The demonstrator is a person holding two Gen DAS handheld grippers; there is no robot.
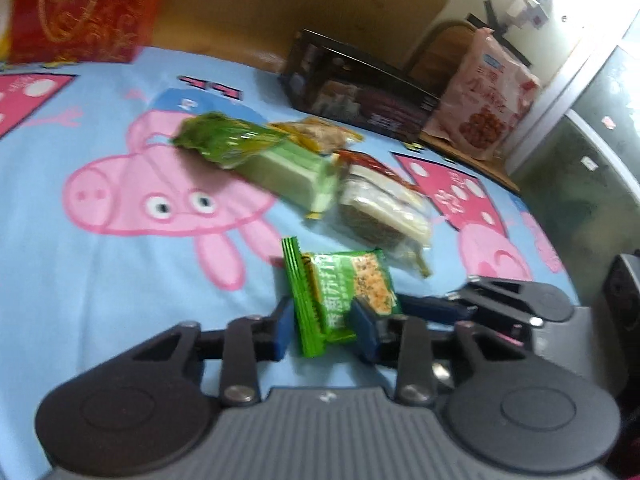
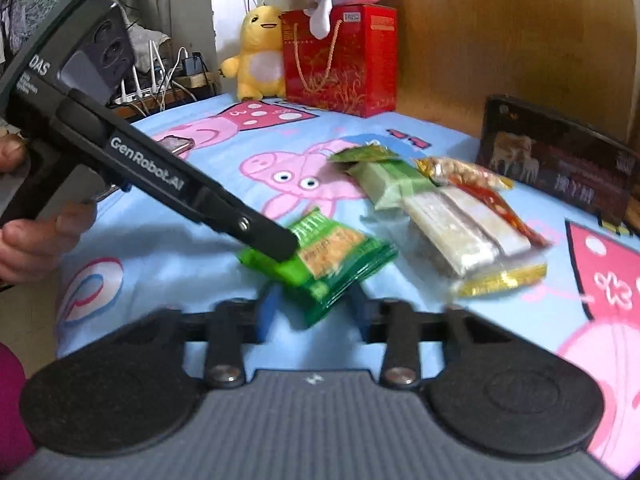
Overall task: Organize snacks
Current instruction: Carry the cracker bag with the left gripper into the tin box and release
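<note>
A small green cracker packet [image 1: 340, 300] [image 2: 324, 264] lies on the blue cartoon sheet [image 1: 100, 280]. My left gripper [image 1: 326, 330] is open, its blue pads either side of the packet's near end; in the right wrist view its black fingers [image 2: 276, 240] rest on the packet. My right gripper [image 2: 310, 316] is open around the packet's near corner; in the left wrist view its fingers [image 1: 440, 306] reach in from the right. Beyond lie a pale green bar pack [image 1: 280, 164] [image 2: 384, 180], clear-wrapped white bars [image 1: 380, 208] [image 2: 468, 236] and a yellow nut pack [image 2: 464, 172].
A dark box [image 1: 360, 96] [image 2: 556, 164] and a pink snack bag [image 1: 480, 96] stand at the far edge. A red gift bag [image 2: 344, 60] [image 1: 80, 12], a yellow plush [image 2: 260, 52] and a wooden headboard [image 2: 500, 40] are behind. A phone [image 2: 176, 144] lies left.
</note>
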